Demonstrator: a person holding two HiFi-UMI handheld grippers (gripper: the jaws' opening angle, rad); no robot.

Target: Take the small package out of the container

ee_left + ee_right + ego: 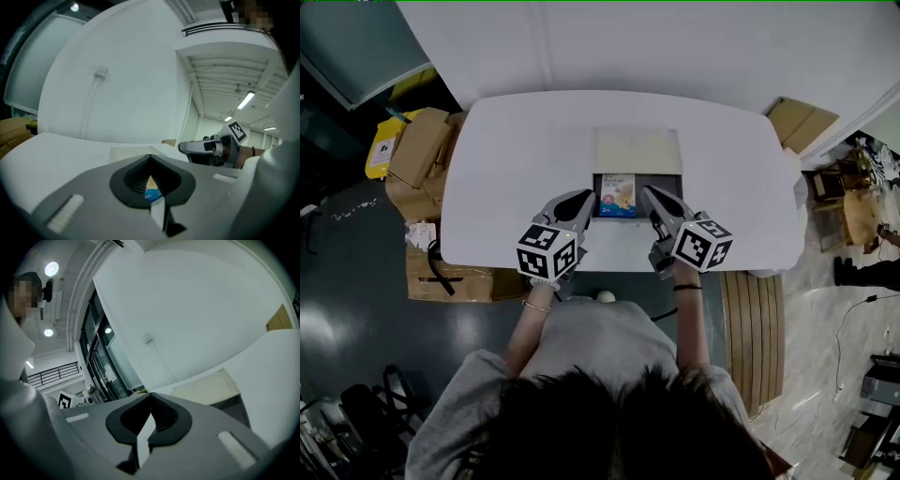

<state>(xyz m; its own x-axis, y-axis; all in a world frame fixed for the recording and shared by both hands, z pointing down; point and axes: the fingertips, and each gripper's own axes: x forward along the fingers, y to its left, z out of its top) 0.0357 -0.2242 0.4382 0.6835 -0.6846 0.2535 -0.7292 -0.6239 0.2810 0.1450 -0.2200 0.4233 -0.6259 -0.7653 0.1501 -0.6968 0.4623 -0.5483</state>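
Head view: you stand over the surface (516,169), with the open container (666,180) at its near middle.
Left hand-held gripper (583,202): just left of the container, jaws together on nothing. Its own view shows the tips meeting (150,157).
Package (618,196): lies flat inside the container between your two grippers. A sliver of it shows past the left jaws (152,192).
Right hand-held gripper (649,195): over the container's right part, closed and empty, which its own view confirms (150,395).
Done: the container is open and both grippers are at it.
Left: open a gripper, grip the package and lift it out. None of that looks started.
Writing: the package has a blue band and tan print, too small to read. The cubes carry only black-and-white markers.
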